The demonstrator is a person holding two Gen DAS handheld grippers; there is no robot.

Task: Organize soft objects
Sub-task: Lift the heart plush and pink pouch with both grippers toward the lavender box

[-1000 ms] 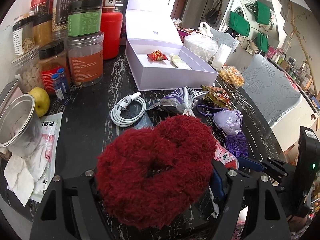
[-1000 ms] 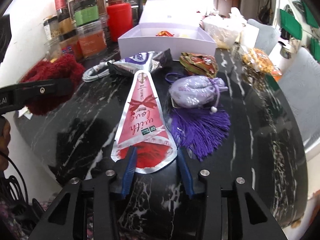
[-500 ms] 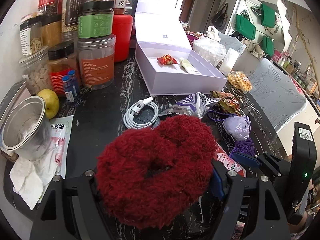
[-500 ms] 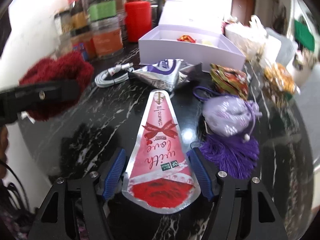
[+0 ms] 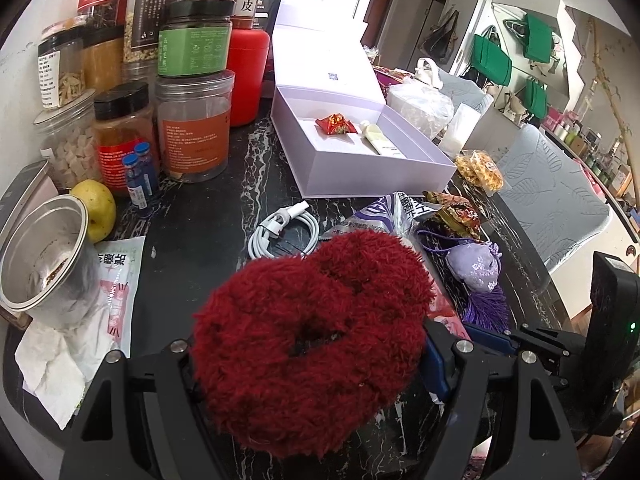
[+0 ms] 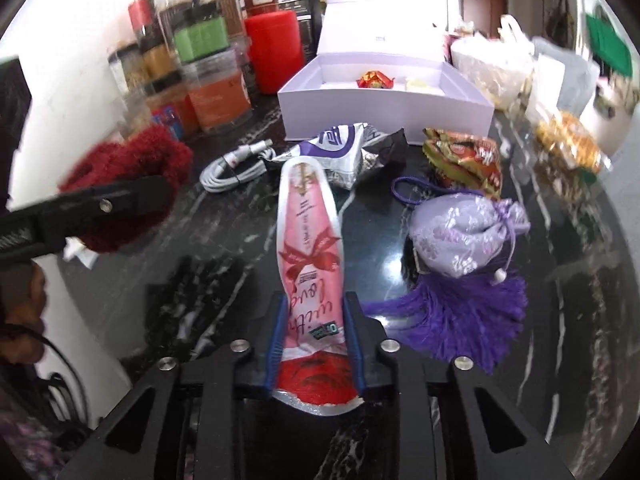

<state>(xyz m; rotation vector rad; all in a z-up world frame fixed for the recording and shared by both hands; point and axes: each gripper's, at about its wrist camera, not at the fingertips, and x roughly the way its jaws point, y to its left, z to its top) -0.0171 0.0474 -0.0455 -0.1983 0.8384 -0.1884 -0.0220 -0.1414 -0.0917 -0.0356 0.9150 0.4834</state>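
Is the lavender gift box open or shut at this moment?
Open. The lavender gift box has its lid standing up behind it, and a red wrapped candy and pale tube lie visible inside.

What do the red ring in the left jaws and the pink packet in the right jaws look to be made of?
Red ring: fuzzy yarn or plush, matte, with shaggy loose fibres. Pink packet: probably foil-lined plastic film, glossy, with a silvery edge, buckling between the jaws.

Fuzzy red yarn ring (image 5: 312,336), glossy foil pouch (image 6: 310,264), satin purple sachet (image 6: 464,232), polished black marble table (image 6: 224,248).
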